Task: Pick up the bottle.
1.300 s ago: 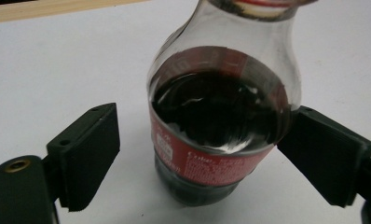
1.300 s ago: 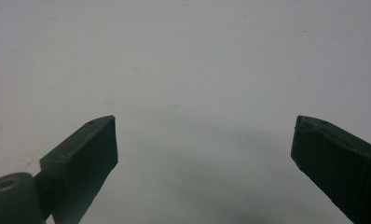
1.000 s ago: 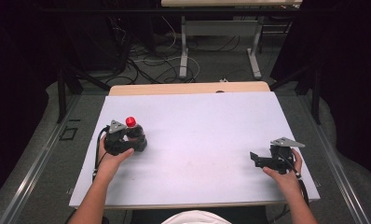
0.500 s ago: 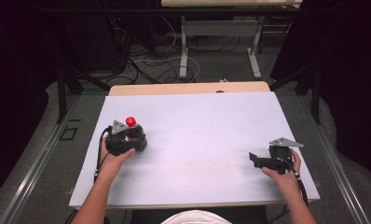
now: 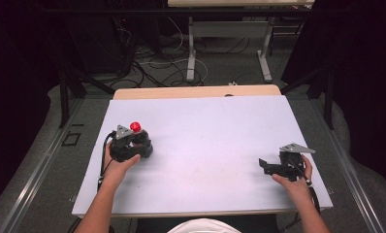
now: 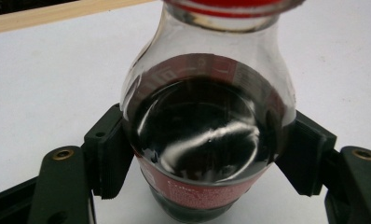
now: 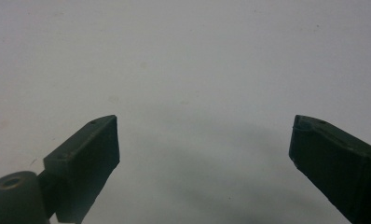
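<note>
Clamping the clear, red-capped bottle of dark soda point(image 6: 207, 140) at mid-body for lifting (pads pressing), the left gripper point(image 5: 131, 145) is gripping; right gripper point(image 7: 204, 154) is resting wide open.

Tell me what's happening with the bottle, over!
Left gripper just closed, shut on the bottle. Right gripper open, holding nothing, resting on the table. Nothing in the way.

At centre of the left gripper view, the bottle point(image 6: 207, 140) is clear glass-like, filled with near-black liquid, with a red label bearing pale lettering and a red cap point(image 5: 135, 126). The left gripper point(image 6: 204, 154) and right gripper point(image 7: 204, 154) are black, each topped by a grey plate. The table point(image 5: 215, 141) is pale lilac-white, with a light wood strip along its upper edge
</note>
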`<state>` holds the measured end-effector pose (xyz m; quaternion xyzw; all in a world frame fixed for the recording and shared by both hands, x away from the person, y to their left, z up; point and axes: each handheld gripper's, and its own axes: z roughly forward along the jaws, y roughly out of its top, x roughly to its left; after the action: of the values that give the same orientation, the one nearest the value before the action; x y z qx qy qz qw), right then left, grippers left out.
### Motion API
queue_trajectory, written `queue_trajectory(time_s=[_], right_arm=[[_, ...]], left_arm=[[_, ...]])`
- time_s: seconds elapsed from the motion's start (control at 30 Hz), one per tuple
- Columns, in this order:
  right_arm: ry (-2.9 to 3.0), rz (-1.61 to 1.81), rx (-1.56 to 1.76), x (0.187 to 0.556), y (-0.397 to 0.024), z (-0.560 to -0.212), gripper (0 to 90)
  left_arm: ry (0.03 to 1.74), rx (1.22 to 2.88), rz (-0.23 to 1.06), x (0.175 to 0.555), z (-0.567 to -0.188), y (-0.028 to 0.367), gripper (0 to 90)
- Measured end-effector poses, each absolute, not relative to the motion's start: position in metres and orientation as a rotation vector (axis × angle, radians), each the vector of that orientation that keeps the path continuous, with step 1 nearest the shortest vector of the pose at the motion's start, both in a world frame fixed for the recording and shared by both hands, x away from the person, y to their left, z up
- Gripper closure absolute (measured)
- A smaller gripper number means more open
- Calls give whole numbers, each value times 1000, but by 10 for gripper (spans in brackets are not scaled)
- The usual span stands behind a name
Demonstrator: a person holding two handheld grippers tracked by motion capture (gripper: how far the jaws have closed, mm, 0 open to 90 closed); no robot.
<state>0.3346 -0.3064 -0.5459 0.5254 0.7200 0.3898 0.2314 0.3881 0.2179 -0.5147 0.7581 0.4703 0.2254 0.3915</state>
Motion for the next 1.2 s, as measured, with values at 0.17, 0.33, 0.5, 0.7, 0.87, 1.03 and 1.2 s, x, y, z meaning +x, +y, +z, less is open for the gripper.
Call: queue_trajectory(time_s=[0.17,0.33,0.5,0.7,0.87,1.03,1.2], right_arm=[[1981,1070,1445,335,-306,-546,79],[1981,1074,1444,334,-306,-546,79],[1988,1069,1429,334,-305,-545,79],[1988,1071,1428,334,-304,-545,79],[1991,1073,1423,333,-303,-544,83],[1994,1072,1416,333,-302,-543,90],[1999,1077,1403,332,-299,-541,100]], left_arm=[[1190,1963,563,385,-510,216,292],[1170,1982,552,380,-503,212,292],[1145,1994,536,375,-498,208,292],[1103,2013,506,367,-491,199,292],[1054,2056,494,361,-487,189,293],[989,2078,473,354,-484,171,292],[934,2097,439,349,-483,156,293]])
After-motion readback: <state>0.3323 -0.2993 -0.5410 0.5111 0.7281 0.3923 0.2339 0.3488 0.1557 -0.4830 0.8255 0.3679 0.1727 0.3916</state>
